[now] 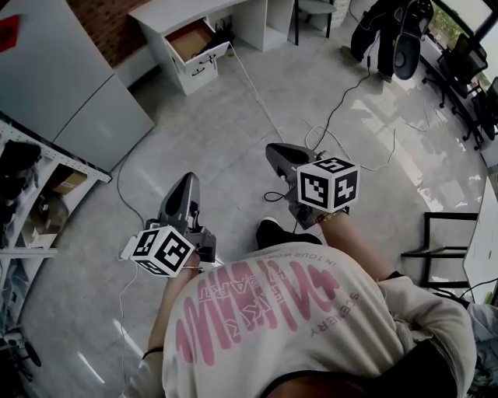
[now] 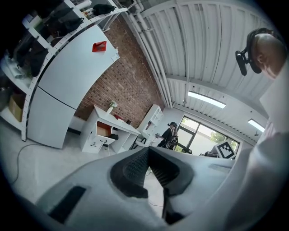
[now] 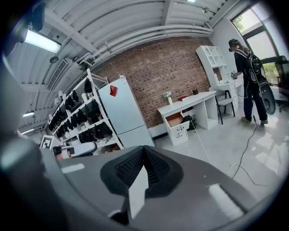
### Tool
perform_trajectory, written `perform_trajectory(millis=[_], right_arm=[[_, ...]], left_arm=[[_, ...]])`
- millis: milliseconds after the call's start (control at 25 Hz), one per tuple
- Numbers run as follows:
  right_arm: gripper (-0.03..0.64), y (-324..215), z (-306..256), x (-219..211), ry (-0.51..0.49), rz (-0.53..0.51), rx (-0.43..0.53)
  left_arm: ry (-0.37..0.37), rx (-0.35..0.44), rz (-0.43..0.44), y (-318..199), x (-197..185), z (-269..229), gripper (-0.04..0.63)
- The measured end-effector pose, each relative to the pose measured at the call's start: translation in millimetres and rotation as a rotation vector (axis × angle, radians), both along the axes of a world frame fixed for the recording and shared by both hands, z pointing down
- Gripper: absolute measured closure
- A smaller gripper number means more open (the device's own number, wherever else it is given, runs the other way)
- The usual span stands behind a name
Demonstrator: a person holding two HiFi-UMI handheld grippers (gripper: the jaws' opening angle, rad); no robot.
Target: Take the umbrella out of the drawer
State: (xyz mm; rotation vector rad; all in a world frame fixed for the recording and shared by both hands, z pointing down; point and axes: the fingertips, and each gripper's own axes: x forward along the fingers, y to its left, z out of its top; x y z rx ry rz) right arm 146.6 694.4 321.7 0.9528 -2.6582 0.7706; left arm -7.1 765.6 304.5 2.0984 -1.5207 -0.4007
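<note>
The white desk stands far across the floor, and its drawer is pulled open with a brown inside. The drawer also shows in the left gripper view and the right gripper view. No umbrella can be made out from here. A dark thing lies under the desk beside the drawer. My left gripper is held level in front of the person's body, its jaws closed tip to tip on nothing. My right gripper tilts slightly down, also shut and empty.
A tall white cabinet and a rack of dark goods line the left. Cables trail over the grey floor. A black frame stands right, chairs at the back right. Another person stands by the window.
</note>
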Motion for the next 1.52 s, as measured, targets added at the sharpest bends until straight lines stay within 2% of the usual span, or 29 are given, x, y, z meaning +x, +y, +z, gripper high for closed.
perform_trajectory(millis=[240, 400, 520, 760, 960, 1240, 1520], right_arm=[[0.607, -11, 15, -21, 0.054, -0.018, -0.032], [0.607, -29, 21, -33, 0.076, -0.031, -0.046], [0.607, -49, 27, -36, 0.084, -0.024, -0.063], [0.607, -110, 37, -51, 0.049, -0.021, -0.093], [0.607, -184, 32, -76, 0.04, -0.032, -0.104], [0.607, -272, 21, -100, 0.019, -0.032, -0.061], [0.607, -319, 21, -96, 0.007, 0.007, -0.046]], left_arm=[[0.009, -0.058, -0.063, -2, -33, 21, 0.589], [0.033, -0.075, -0.014, -18, -38, 24, 0.589], [0.019, -0.068, -0.01, -36, -42, 23, 0.589], [-0.006, -0.084, 0.022, -93, -43, 28, 0.589], [-0.023, -0.089, 0.027, -164, -60, 18, 0.589], [-0.035, -0.022, -0.024, -245, -95, 4, 0.589], [-0.038, -0.003, -0.024, -293, -101, 6, 0.589]])
